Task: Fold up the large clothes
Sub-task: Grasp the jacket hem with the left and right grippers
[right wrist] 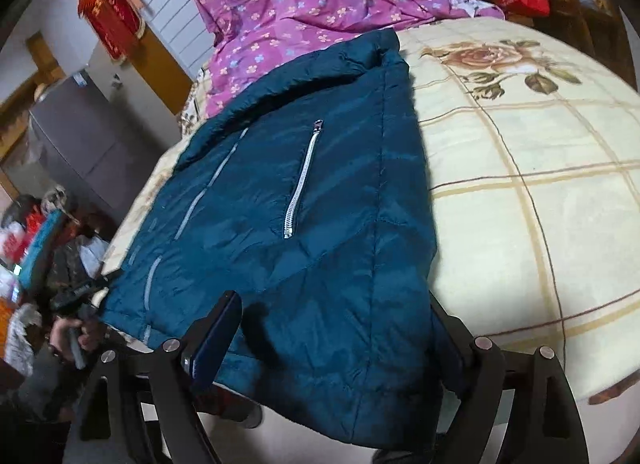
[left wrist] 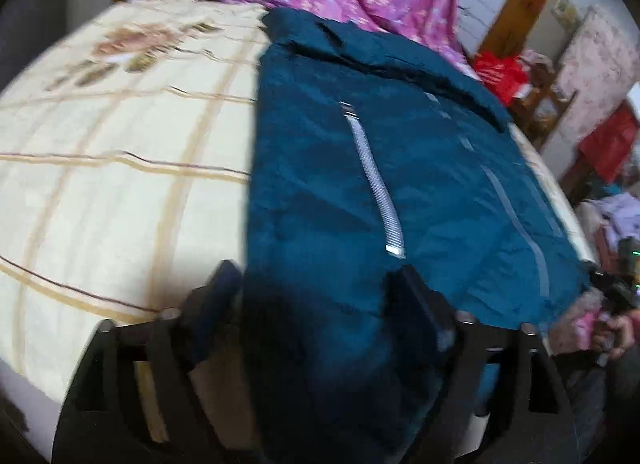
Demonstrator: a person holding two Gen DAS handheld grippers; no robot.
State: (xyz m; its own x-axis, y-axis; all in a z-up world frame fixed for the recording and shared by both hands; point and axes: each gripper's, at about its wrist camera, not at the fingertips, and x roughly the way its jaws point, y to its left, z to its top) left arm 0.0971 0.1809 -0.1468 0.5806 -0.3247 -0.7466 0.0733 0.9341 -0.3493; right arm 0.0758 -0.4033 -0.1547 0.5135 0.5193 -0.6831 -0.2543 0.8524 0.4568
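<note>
On a cream floral bedspread [left wrist: 120, 184], lying between both grippers' [left wrist: 316, 284] [right wrist: 336, 312] spread-apart fingers, a teal jacket [right wrist: 300, 204], unpinched.

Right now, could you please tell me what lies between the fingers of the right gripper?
The hem of the teal jacket lies between the open fingers of the right gripper, in the right wrist view.

Both wrist cameras look down along their grippers, close over the bed's [left wrist: 120, 192] near edge; both share the teal jacket [left wrist: 360, 192], seen from opposite sides.
</note>
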